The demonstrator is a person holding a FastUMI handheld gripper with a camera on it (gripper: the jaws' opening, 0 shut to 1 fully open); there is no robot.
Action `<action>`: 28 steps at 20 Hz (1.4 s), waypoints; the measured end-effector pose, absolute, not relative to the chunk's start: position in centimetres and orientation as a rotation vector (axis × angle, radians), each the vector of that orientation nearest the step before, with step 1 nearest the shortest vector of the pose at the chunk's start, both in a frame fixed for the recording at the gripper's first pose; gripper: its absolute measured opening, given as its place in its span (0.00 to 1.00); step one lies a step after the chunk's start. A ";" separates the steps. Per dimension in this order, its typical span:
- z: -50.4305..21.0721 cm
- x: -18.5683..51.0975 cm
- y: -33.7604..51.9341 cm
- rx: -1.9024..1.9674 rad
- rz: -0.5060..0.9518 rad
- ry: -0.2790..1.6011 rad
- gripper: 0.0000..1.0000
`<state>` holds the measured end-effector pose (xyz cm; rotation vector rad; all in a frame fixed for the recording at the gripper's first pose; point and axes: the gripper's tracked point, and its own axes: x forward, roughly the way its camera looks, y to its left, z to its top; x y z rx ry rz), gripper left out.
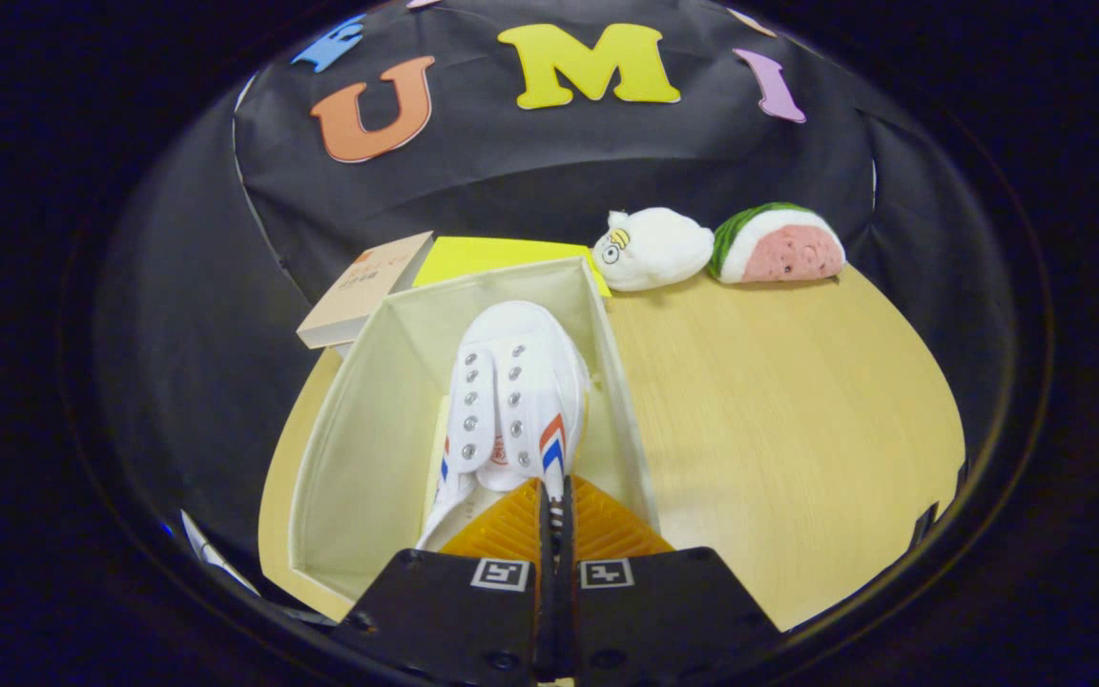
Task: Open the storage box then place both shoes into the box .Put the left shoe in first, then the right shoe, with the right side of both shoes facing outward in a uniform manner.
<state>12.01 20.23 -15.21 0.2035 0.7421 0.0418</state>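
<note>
1. the fingers (554,515), at the bottom centre of the frame, are pinching together on the heel rim of a white shoe (511,391), with just a thin strip of the collar between them.
2. the shoe is hanging toe-forward inside the open box (359,448) in the middle of the frame, its striped side lying close to the box's right wall; i cannot tell whether the sole is touching the bottom yet.
3. the grip is narrow, so i judge the shoe could be twisting or slipping out if the hand tilts or moves fast.
4. the toe is sitting near the far wall; pushing further forward could be shoving the box along the surface (778,401) toward the book (363,291) in the upper left.
5. letting go too high could be tipping the shoe over, spoiling the facing the task wants.
6. parking it mid-box could be leaving too little room for a second shoe.
7. the two plush toys (721,248) at the upper right are lying well clear.
</note>
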 end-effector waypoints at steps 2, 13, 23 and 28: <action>-15.0 11.9 20.2 0.220 0.053 0.719 0.08; -11.9 10.7 20.5 0.132 0.109 0.588 0.88; -4.6 7.7 12.8 0.056 0.053 0.285 0.93; -1.5 4.5 9.3 0.029 0.030 0.133 0.99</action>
